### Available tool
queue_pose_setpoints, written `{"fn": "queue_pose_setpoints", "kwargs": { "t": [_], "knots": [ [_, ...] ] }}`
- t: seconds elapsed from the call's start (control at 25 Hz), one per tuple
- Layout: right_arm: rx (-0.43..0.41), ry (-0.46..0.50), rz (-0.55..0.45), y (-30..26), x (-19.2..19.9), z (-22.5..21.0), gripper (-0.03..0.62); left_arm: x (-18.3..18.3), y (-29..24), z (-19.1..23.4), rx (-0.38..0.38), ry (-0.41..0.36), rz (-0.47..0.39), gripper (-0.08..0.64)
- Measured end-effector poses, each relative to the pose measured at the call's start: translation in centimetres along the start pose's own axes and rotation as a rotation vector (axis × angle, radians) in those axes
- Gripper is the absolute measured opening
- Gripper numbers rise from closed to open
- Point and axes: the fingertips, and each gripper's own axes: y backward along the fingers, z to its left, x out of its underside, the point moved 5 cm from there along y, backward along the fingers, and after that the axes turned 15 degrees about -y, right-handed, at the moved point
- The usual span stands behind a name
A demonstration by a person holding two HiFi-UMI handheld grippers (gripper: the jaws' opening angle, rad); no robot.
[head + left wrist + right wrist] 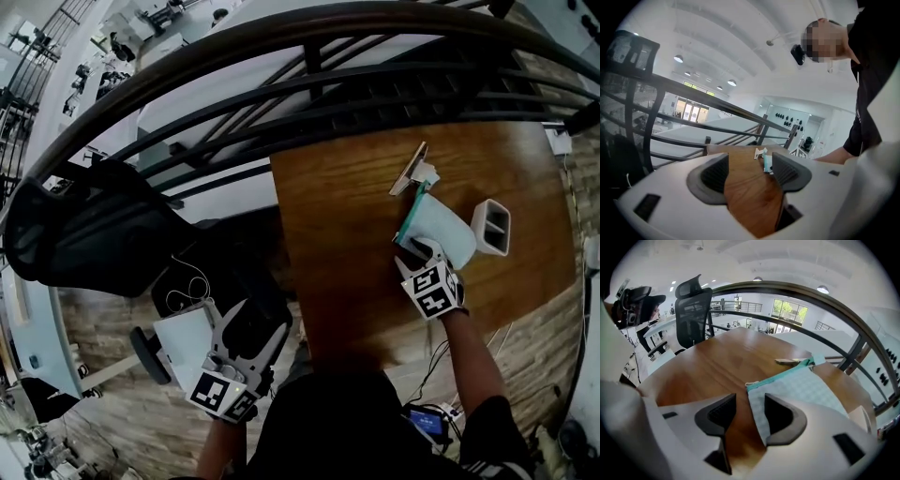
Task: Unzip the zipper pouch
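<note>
The zipper pouch (439, 230) is pale checked cloth with a teal zip edge (787, 371). It lies flat on the wooden table (347, 244), right of the middle. My right gripper (417, 251) hangs over the pouch's near end and tilts down. In the right gripper view this gripper (750, 413) is open, with the pouch's near corner and a small white loop (751, 382) between the jaws, and the pads press on nothing. My left gripper (258, 319) is open and empty, off the table's left edge. In its own view the left gripper (752, 176) faces the far pouch (767, 163).
A small white holder (492, 227) stands right of the pouch. A flat tan and white object (412, 169) lies just beyond the pouch's far end. A dark metal railing (375, 84) runs behind the table. A black office chair (84, 225) stands at the left.
</note>
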Motion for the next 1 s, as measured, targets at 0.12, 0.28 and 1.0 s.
{"fn": "queue_pose_setpoints", "kwargs": {
  "t": [0.12,0.28,1.0],
  "knots": [
    [-0.016,-0.065,-0.02,-0.6,-0.5,-0.5,0.186,0.3,0.2,0.1,-0.019,0.011,0.002,0.295],
    [0.004,-0.058,0.002,-1.1,-0.5,-1.1,0.141,0.6,0.3,-0.1,-0.018,0.016,0.002,0.295],
    [-0.028,-0.03,-0.084,4.6,-0.5,2.6,0.002,-0.4,-1.4,-1.3,0.165,0.018,0.013,0.291]
  ]
}}
